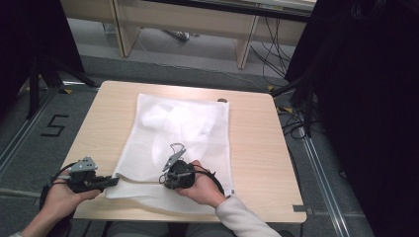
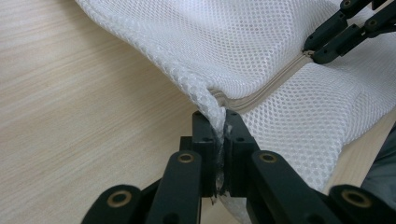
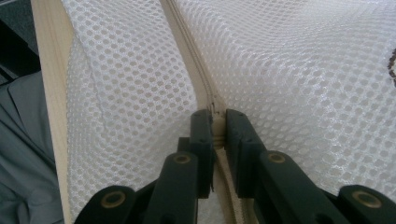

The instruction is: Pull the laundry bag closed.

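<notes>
Two claws (image 2: 219, 122) (image 3: 219, 120) clamped on one mesh bag (image 1: 183, 128)

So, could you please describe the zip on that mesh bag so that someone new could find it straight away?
On the wooden table lies a white mesh bag. Along its edge nearest the person runs a cream zip, with the left gripper pinching the bag's corner and the right gripper closed on the zip farther along. It is the one smooth cream strip among the open white netting.

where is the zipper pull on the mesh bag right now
In the right gripper view, the zipper pull sits clamped at the right gripper, on the mesh bag near edge.
</notes>
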Demonstrator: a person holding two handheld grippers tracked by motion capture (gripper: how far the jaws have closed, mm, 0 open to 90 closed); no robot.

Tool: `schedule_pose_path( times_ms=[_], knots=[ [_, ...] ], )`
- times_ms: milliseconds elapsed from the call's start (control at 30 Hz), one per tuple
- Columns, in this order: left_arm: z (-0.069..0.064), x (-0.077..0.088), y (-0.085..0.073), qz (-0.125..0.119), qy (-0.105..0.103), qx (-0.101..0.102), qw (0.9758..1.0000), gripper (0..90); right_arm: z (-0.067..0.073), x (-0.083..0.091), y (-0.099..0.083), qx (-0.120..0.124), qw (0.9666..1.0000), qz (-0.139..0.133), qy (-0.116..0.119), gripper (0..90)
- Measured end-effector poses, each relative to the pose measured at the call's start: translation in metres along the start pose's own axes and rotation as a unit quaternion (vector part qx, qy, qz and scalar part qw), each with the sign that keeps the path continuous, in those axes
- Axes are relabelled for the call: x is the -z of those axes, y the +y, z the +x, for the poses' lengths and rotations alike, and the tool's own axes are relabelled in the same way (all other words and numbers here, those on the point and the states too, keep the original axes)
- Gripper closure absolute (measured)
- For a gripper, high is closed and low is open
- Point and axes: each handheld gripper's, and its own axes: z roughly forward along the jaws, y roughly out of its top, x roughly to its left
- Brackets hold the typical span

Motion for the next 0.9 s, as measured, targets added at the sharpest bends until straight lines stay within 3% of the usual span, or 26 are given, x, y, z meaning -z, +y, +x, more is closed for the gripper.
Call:
schedule_pose_path(
  times_ms=[900],
  knots=[
    [0.0004,0.0004,0.0,0.001,0.004,-0.001,1.0,84.8,-0.0029,0.0077,-0.0093,-0.006,0.9999,0.005,-0.008,82.4]
  ],
)
